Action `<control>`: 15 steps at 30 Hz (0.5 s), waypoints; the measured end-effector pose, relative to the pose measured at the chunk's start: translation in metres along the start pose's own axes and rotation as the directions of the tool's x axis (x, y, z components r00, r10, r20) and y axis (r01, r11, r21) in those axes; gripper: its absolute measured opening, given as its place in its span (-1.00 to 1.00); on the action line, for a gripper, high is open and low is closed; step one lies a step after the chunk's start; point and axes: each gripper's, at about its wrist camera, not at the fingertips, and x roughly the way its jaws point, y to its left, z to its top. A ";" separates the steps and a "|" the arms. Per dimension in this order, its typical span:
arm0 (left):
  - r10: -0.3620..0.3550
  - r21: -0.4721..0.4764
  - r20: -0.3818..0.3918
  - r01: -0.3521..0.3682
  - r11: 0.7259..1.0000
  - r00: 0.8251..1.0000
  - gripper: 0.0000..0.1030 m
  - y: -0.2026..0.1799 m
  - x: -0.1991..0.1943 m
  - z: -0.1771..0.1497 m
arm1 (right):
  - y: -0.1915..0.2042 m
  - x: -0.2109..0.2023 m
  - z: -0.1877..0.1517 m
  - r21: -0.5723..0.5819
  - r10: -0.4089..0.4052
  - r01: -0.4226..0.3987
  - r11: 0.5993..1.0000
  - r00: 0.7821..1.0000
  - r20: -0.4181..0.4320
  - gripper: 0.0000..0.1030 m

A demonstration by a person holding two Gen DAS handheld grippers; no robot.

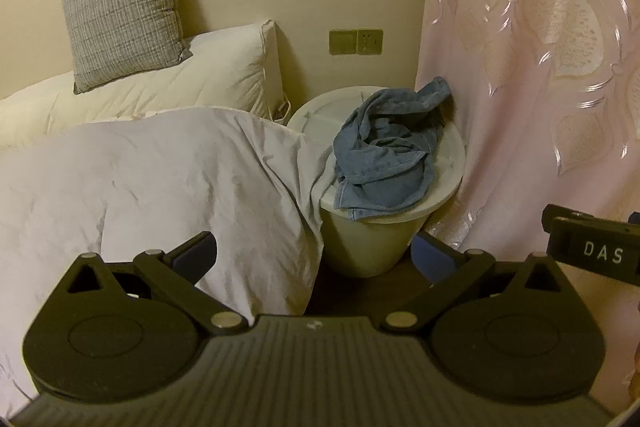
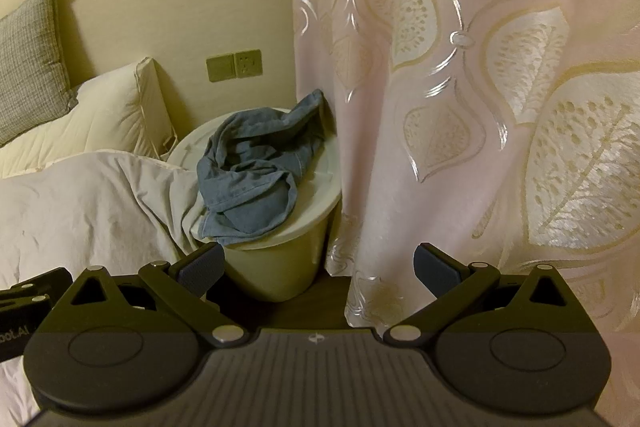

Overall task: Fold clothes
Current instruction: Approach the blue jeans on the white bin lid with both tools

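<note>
The white duvet [image 1: 140,179] fills the space left of your fingers, its edge draping onto the round stool [image 1: 448,163] ahead. On the stool lies the crumpled denim garment [image 1: 384,155], dumped unfolded. Your left gripper [image 1: 316,255] and right gripper [image 2: 320,267] hang spread and empty, ready to pick it up.

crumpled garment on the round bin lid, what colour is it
Faded blue denim: the crumpled denim garment shows best in the left wrist view.
</note>
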 end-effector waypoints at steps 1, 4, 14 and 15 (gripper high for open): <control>-0.001 -0.002 -0.003 0.001 1.000 1.000 0.99 -0.001 0.002 0.000 | 0.000 0.001 0.001 0.000 0.000 0.000 1.000 1.000 -0.002 1.00; 0.001 -0.007 -0.011 -0.001 1.000 1.000 0.99 -0.001 0.008 0.002 | -0.001 0.006 0.004 -0.001 -0.001 0.001 1.000 1.000 -0.008 1.00; 0.001 -0.029 -0.056 -0.002 1.000 0.998 0.99 -0.010 0.043 0.022 | -0.002 0.039 0.022 -0.015 -0.002 0.002 1.000 0.999 -0.053 1.00; 0.000 -0.031 -0.062 -0.002 1.000 0.998 0.99 -0.010 0.048 0.024 | -0.002 0.044 0.025 -0.016 -0.002 0.001 1.000 0.998 -0.058 1.00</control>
